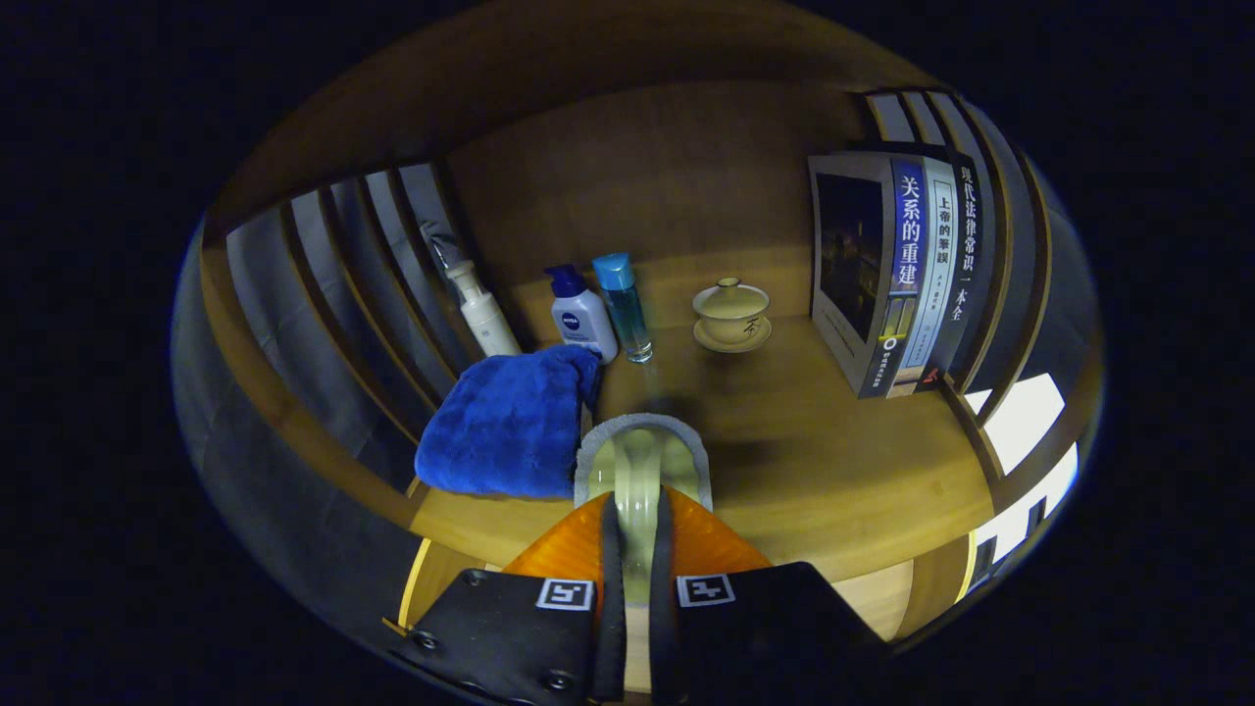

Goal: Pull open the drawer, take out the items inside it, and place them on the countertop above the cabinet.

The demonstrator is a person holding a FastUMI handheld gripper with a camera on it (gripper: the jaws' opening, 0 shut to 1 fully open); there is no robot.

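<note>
My gripper (637, 520) is shut on a pale green item with a grey fuzzy rim (642, 451). The item sticks out ahead of the fingers, over the front part of the wooden countertop (833, 471). I cannot tell whether it touches the wood. A folded blue towel (510, 422) lies on the countertop just left of the item. Below the counter's front edge, pale wood of the cabinet (873, 598) shows on either side of the fingers.
At the back of the countertop stand a white pump bottle (482, 309), a white bottle with a blue cap (580, 316) and a clear blue bottle (624, 306). A lidded tea bowl on a saucer (731, 316) sits mid-back. Upright books (897, 275) stand at the right. Slatted walls flank both sides.
</note>
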